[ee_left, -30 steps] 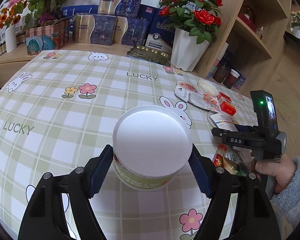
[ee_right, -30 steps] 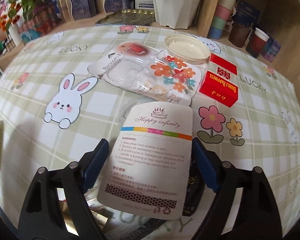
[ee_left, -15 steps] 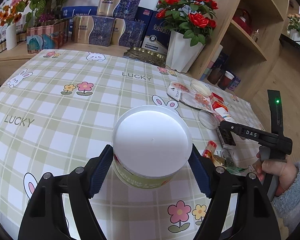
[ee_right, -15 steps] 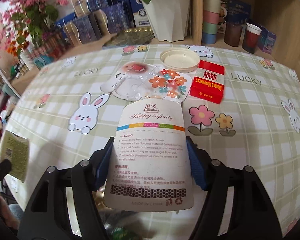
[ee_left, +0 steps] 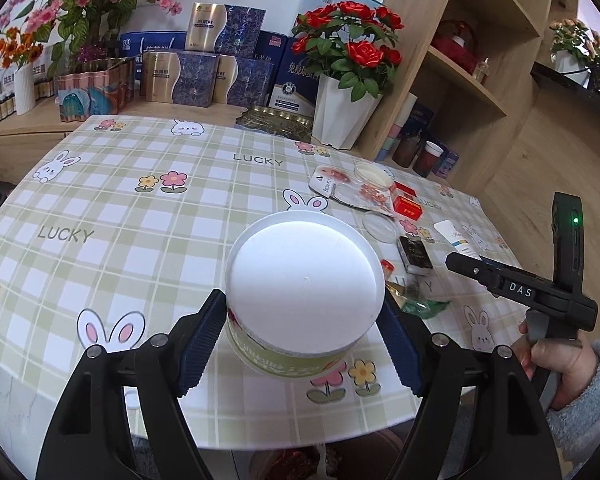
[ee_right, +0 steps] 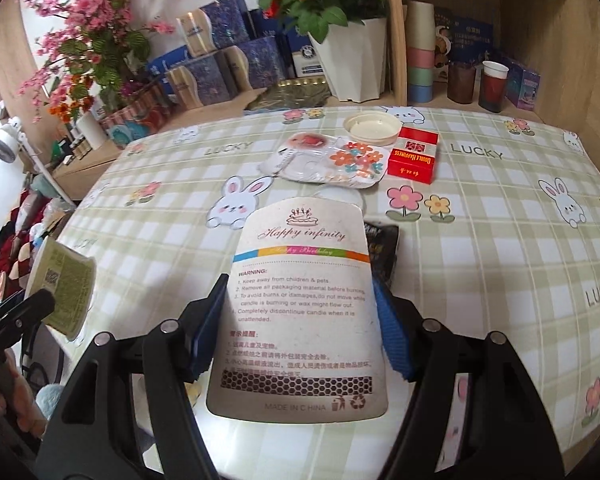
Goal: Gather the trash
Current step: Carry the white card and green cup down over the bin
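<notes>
A: Inventory, pls. Left tool (ee_left: pixel 300 344)?
B: Clenched on white-lidded tub (ee_left: pixel 304 292), blue pads on both sides of it, tub held clear above near edge of checked surface (ee_left: pixel 140 208).
A: Right tool (ee_right: pixel 300 332)?
B: Grasping candle pkg card (ee_right: pixel 300 320), "Happy infinity" print facing up, card lifted off surface. Its jaws have just been closing; card is between them, pads on both edges.
A: Trash left on surface?
B: Far right cluster: clear blister tray w/ flower print (ee_right: pixel 332 160), cream lid (ee_right: pixel 372 128) just beyond it, red box (ee_right: pixel 414 156) touching tray's right side. Nearer: black wrapper (ee_right: pixel 382 248), partly behind card. From left view also a clear round lid (ee_left: pixel 378 226) & green/gold wrappers (ee_left: pixel 420 304) near tub's right.
A: Non-task items?
B: White pot of red roses (ee_left: pixel 344 116) at far edge, gift boxes (ee_left: pixel 204 76) on shelf behind, wooden shelving far right w/ cups (ee_right: pixel 492 84).
</notes>
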The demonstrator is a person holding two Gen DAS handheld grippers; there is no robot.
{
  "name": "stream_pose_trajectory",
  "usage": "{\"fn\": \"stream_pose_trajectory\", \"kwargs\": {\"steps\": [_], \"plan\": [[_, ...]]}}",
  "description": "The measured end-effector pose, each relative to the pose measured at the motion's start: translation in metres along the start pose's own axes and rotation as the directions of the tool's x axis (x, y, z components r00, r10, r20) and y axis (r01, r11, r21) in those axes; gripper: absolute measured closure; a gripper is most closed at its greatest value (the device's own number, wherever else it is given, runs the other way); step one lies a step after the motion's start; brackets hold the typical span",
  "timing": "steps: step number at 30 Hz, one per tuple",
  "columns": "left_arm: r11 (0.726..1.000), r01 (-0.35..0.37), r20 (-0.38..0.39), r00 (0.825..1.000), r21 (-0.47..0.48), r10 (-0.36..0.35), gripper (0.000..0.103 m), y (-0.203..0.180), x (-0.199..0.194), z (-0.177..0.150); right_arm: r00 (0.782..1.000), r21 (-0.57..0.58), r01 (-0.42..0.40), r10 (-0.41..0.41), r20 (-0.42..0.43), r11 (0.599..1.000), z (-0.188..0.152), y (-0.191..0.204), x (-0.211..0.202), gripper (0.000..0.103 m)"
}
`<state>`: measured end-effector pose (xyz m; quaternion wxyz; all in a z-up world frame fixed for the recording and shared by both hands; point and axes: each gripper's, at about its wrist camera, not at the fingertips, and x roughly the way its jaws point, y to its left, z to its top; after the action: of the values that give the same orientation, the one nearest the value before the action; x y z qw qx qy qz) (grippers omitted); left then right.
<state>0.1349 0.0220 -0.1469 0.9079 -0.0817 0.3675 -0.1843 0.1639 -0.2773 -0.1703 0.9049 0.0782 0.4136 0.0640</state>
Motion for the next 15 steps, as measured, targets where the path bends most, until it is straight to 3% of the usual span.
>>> {"fn": "stream_pose_trajectory", "kwargs": {"steps": [15], "plan": [[0.997,0.063,-0.020,0.998,0.043,-0.062,0.030,-0.035,-0.069,-0.051,0.998,-0.037,-0.067,0.066,-0.019,0.997,-0.084,0.037,-0.070,0.035]]}}
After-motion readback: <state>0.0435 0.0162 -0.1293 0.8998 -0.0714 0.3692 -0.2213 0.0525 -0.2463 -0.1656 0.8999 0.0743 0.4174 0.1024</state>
